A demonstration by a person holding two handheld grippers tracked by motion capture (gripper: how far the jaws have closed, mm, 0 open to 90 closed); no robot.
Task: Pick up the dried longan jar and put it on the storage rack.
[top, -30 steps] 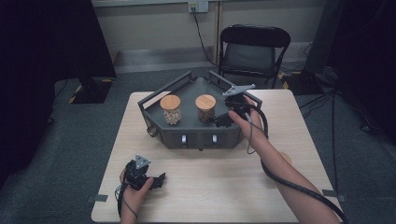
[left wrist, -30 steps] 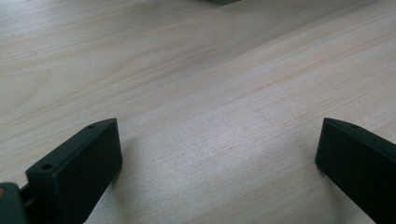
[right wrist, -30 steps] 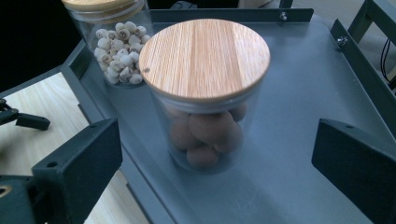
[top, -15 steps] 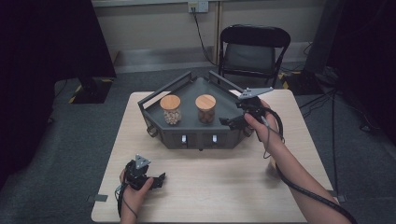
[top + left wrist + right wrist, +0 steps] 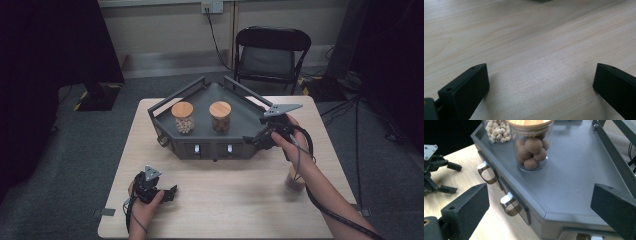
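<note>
- Wooden table [image 5: 235, 195]: grey tray [image 5: 240, 112] with two jars.
- Right gripper [image 5: 260, 139]: jaws wide, empty, at tray's right corner; brown-ball jar [image 5: 532, 145] ahead.
- Left gripper [image 5: 167, 192]: open, resting.
- Blurred object near right forearm, possibly another jar.
- Advice: centre jaws on jar body before closing.

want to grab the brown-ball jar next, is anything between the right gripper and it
Nothing visible. In the right gripper view the jaws stand wide apart and the brown-ball jar sits ahead on the bare grey tray. The other jar stands off to one side of it. In the high view the right gripper is at the tray's near right edge.
</note>
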